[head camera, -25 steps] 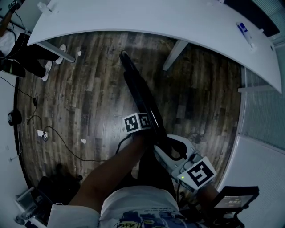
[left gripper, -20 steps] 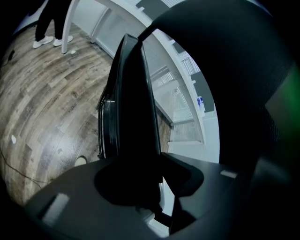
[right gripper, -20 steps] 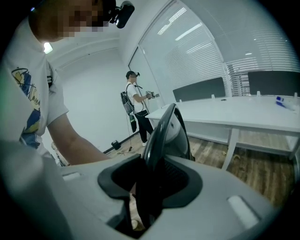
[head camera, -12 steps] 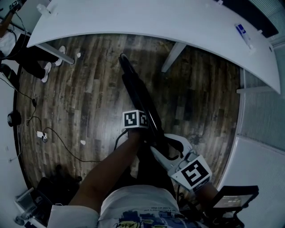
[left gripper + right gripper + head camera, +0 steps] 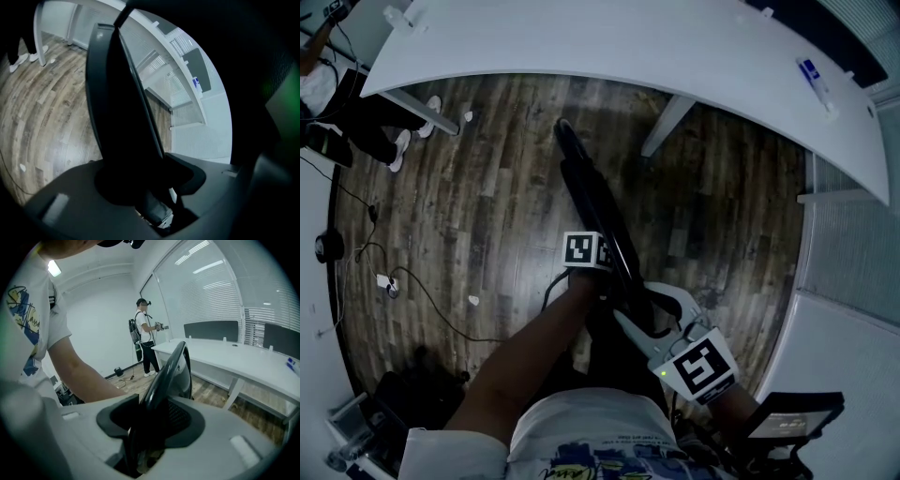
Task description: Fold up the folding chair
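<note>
A dark wood-plank floor (image 5: 478, 187) is recorded, bounded at its far side by a long, curved white worktop (image 5: 628, 47).

The folding chair (image 5: 591, 197) is found near the middle of the floor, folded flat and seen edge-on as a narrow black slab. Its far end is directed toward the worktop's near edge.

The left gripper (image 5: 607, 277) is placed against the chair's near part. Its fingers are set at a middling width and have just been opening, with the chair's dark edge between them.

The right gripper (image 5: 639, 317) is placed just behind it on the same edge. Its fingers are spread wide and have also just been opening. The chair's black frame tube runs through the gap, with room visible beside it.

A bare forearm (image 5: 534, 356) is seen behind the left gripper.

Loose cables (image 5: 412, 281) are noted near the floor's left edge. A small blue item (image 5: 809, 70) lies toward the worktop's right end. A second person (image 5: 143, 333) is observed standing by the worktop's far end.
</note>
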Motion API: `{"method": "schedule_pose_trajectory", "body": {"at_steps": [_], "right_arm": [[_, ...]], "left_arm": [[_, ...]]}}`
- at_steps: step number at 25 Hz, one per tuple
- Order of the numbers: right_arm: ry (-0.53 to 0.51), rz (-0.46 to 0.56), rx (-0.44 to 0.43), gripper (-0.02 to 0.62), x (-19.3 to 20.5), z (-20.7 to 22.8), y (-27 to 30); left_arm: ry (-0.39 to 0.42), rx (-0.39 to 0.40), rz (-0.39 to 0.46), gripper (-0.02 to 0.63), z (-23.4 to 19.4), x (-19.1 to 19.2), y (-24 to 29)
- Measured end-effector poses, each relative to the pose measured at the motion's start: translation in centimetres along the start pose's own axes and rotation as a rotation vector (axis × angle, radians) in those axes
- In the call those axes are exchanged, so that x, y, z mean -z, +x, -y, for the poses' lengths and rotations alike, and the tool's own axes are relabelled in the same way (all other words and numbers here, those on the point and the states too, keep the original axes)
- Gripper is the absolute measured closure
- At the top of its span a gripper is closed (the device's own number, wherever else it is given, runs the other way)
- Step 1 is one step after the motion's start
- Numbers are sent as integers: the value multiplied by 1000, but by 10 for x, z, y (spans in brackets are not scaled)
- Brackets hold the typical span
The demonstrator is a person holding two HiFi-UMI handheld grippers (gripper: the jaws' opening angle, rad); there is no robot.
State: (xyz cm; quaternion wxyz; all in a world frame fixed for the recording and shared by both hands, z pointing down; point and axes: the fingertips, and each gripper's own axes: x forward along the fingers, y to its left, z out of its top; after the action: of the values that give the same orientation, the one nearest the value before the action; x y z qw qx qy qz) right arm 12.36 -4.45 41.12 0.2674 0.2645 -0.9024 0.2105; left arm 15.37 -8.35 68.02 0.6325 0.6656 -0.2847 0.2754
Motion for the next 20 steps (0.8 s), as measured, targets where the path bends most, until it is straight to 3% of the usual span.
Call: {"method": "schedule_pose_trajectory", "body": {"at_steps": [9,20], "right_arm": [[-14,6,-43,453,-7,-12,9],[-67,11,-129,457,-35,-37,24]], "left_arm": [[-175,24,71,446,-5,-1,-11],[-258,45,150,448,-32,-24,-53]]}}
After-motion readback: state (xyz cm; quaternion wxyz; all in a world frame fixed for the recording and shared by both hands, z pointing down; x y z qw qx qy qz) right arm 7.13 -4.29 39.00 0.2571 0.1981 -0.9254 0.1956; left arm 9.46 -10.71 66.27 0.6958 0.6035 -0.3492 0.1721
